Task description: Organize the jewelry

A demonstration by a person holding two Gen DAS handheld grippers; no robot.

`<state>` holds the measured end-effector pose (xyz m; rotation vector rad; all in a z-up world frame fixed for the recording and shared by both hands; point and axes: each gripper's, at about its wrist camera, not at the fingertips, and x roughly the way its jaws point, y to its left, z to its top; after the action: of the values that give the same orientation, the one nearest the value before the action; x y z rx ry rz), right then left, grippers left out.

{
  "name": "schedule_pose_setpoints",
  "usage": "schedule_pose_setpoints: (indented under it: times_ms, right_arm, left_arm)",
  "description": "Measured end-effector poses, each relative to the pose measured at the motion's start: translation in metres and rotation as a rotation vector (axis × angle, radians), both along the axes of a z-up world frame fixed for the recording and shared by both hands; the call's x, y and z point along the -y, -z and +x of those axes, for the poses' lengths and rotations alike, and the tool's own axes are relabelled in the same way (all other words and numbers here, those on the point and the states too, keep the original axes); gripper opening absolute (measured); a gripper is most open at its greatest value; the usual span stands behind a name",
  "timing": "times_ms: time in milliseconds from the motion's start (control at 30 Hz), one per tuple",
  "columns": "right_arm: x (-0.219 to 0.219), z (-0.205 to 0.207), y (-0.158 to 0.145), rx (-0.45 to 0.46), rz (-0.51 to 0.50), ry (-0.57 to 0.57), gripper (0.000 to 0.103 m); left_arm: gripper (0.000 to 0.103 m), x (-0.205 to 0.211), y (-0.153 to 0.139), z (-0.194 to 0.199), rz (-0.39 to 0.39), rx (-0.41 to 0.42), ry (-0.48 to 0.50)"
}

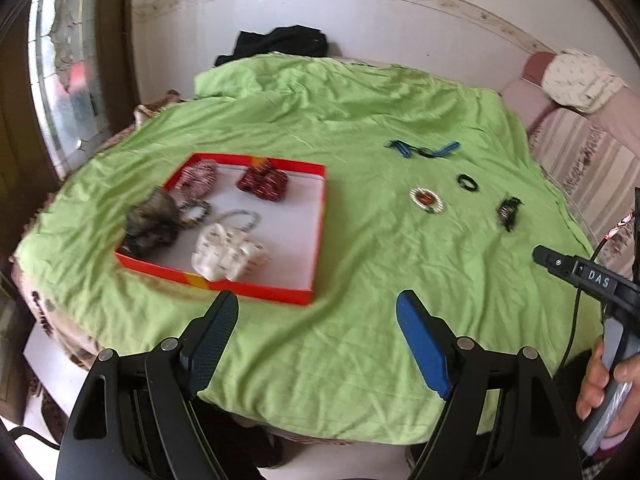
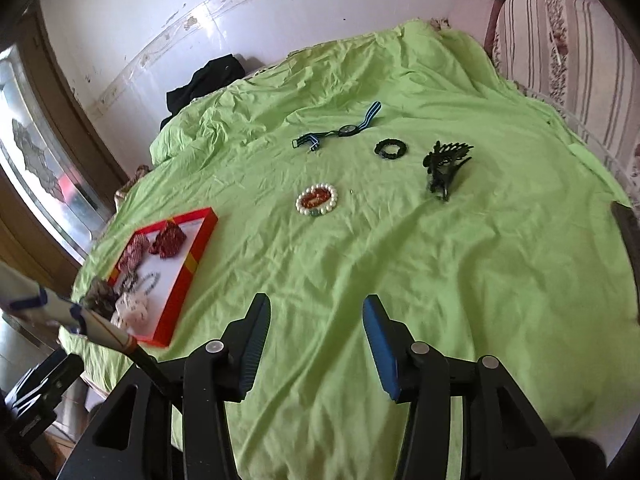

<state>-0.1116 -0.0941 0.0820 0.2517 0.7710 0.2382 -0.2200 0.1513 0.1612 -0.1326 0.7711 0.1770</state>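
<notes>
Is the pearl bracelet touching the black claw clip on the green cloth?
Apart. The right wrist view shows bare green cloth between the pearl bracelet and black claw clip.

Shallow red cardboard tray [image 1: 256, 292] lies on green bedsheet [image 1: 340, 112] at 9 o'clock, holding fabric scrunchies [image 1: 262, 182] and bead bracelets [image 1: 240, 218]. Pearl bracelet [image 2: 317, 199] at centre; striped-strap watch [image 2: 340, 130] at 12; black hair tie [image 2: 391, 148] and black claw clip [image 2: 444, 168] toward 2 o'clock.

Home living room: striped floral-print fabric sofa [image 2: 568, 64] beside table under wrinkled lime-green cloth [image 2: 400, 280]; white tiled wall with decorative border [image 1: 320, 12].
</notes>
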Motion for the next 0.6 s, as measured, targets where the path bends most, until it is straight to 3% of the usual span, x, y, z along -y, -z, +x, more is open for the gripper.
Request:
schedule_pose_setpoints:
  times_ms: [200, 367, 533, 600]
  right_arm:
    - [0.022, 0.030, 0.005, 0.025, -0.005, 0.030, 0.052]
    - [0.047, 0.066, 0.017, -0.010, 0.025, 0.077, 0.052]
    - [0.061, 0.126, 0.020, -0.018, 0.089, 0.130, 0.052]
    - [0.055, 0.156, 0.024, -0.021, 0.109, 0.116, 0.042]
  left_arm:
    - [0.080, 0.005, 0.010, 0.053, -0.011, -0.081, 0.038]
    - [0.080, 0.021, 0.017, 0.104, -0.121, -0.113, 0.125]
    - [0.080, 0.038, 0.024, 0.168, -0.229, -0.134, 0.191]
    - [0.071, 0.045, 0.031, 0.194, -0.233, -0.136, 0.201]
